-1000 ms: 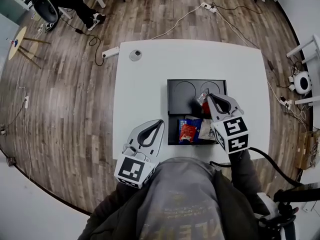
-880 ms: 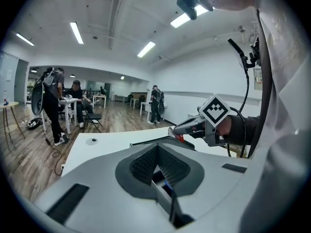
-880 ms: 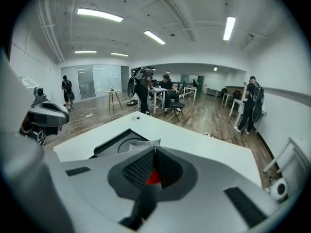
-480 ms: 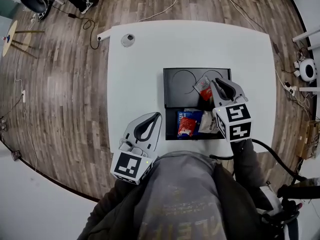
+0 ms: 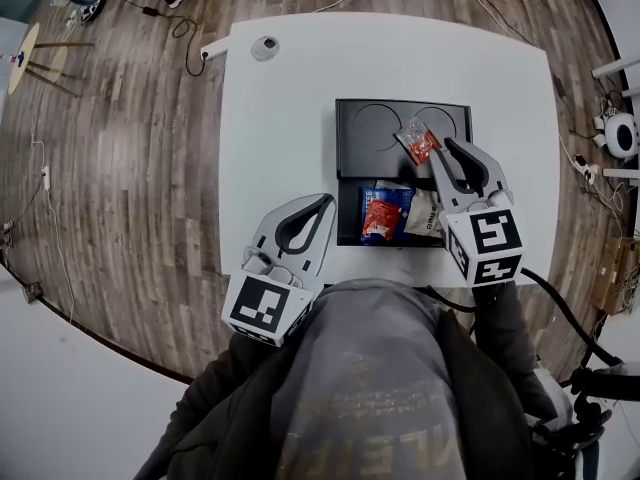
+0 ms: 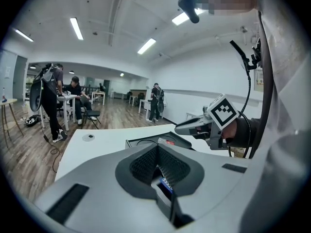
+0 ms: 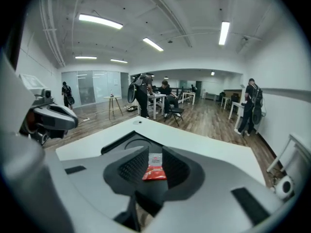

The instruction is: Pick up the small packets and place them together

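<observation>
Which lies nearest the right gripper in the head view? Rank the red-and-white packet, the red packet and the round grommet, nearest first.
1. red-and-white packet, far compartment of the tray, at the tips of the right gripper, whose jaws have just been opening, gripping nothing.
2. red packet, near compartment, toward the person.
3. round grommet, far left corner of the table.

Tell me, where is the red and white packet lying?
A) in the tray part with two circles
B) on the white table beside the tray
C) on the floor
A: the red and white packet lies inside the black tray's far part, where the circles are.
</observation>
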`<state>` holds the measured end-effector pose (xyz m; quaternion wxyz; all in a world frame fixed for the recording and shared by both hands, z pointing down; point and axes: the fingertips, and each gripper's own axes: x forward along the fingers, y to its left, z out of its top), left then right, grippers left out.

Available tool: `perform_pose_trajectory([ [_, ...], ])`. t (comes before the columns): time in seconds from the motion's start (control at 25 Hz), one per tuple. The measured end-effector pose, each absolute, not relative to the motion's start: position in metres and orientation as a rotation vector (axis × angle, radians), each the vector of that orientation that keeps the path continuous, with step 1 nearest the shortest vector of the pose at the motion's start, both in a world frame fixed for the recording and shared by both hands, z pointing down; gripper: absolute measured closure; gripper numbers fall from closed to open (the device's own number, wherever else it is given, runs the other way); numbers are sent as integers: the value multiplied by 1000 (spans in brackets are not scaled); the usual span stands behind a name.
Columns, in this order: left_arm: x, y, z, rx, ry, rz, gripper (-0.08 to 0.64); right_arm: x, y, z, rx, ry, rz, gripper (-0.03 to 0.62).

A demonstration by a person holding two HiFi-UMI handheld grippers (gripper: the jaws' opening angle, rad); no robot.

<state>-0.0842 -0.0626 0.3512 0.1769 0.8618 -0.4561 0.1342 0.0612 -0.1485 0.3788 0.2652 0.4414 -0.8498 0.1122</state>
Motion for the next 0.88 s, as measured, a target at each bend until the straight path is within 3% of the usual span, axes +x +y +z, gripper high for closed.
perform_pose_trajectory([
  [0.88, -92, -35, 361, 2375, -1334, 391, 557, -2, -48, 467, 517, -2275, 396, 503],
])
